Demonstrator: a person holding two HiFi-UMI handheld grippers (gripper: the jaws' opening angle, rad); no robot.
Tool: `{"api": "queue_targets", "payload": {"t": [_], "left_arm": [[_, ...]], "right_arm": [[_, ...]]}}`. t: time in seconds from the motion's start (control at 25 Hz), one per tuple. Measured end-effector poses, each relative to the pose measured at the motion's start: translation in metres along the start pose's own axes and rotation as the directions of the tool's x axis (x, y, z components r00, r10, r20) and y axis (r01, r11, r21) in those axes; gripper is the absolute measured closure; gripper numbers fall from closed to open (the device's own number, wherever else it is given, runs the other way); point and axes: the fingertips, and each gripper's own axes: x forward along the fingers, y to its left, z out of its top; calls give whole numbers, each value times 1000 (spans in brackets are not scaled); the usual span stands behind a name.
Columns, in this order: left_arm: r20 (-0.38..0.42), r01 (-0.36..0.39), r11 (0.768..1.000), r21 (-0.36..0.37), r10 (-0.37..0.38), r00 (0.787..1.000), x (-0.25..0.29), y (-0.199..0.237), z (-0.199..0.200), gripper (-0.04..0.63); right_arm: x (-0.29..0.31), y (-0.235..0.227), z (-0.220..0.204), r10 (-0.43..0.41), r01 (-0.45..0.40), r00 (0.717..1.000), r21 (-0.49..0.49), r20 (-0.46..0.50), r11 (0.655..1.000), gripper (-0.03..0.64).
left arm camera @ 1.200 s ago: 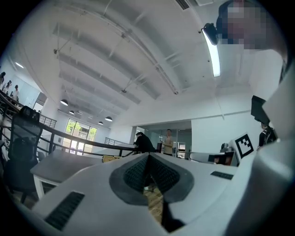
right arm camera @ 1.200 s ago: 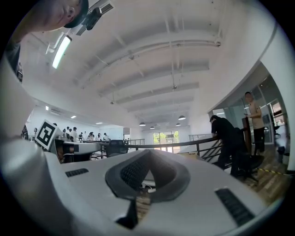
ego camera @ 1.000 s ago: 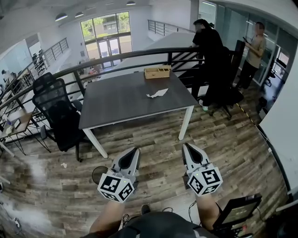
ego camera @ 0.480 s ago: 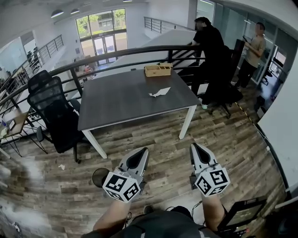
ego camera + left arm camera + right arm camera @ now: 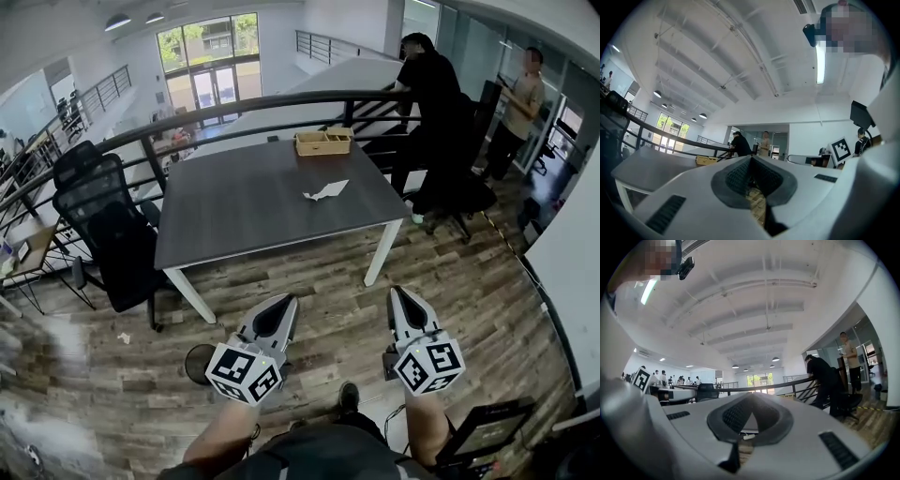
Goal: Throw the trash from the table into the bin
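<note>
**Desk:** Layout, big to small?

**Me:** Dark table [image 5: 234,206] fills 12 o'clock, well ahead of me. A round dark bin [image 5: 195,356], as I take it, sits on the floor at 9 o'clock of the left gripper [image 5: 286,302], partly hidden behind it. Right gripper [image 5: 400,292] alongside. Both have jaws pressed fully together, nothing between them.

**Desk:** The trash?

**Me:** One crumpled white paper [image 5: 325,190] on the tabletop's right half, well apart from both grippers. About 1 o'clock from the left, 11 from the right. Long axis runs roughly 8-to-2.

**Desk:** Which hand?

**Me:** Near even. I'd judge the left slightly closer, and it's the bin-side hand.
</note>
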Motion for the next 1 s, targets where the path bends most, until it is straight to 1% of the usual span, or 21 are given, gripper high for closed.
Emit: {"api": "queue_targets", "payload": {"t": [0.24, 0.32, 0.44, 0.56, 0.8, 1.0], "left_arm": [[-4, -37, 999, 31, 37, 999, 48, 16, 4, 586], [19, -71, 997, 37, 70, 997, 66, 23, 9, 586], [51, -131, 991, 22, 130, 990, 90, 31, 12, 586], [43, -163, 986, 25, 162, 986, 116, 34, 9, 586], [38, -228, 973, 37, 226, 973, 163, 37, -1, 586], [15, -247, 968, 45, 247, 969, 200, 46, -8, 586]], "right_arm": [[49, -30, 2, 63, -63, 998, -5, 7, 998, 607], [65, -43, 2, 89, -89, 996, -6, 6, 996, 607], [88, -64, 0, 134, -134, 991, 2, -4, 991, 607], [109, -85, 2, 176, -176, 984, 7, -9, 984, 609], [141, -126, 4, 247, -247, 969, -26, -23, 969, 607], [171, -155, -2, 277, -279, 960, -39, -42, 960, 607]]}}
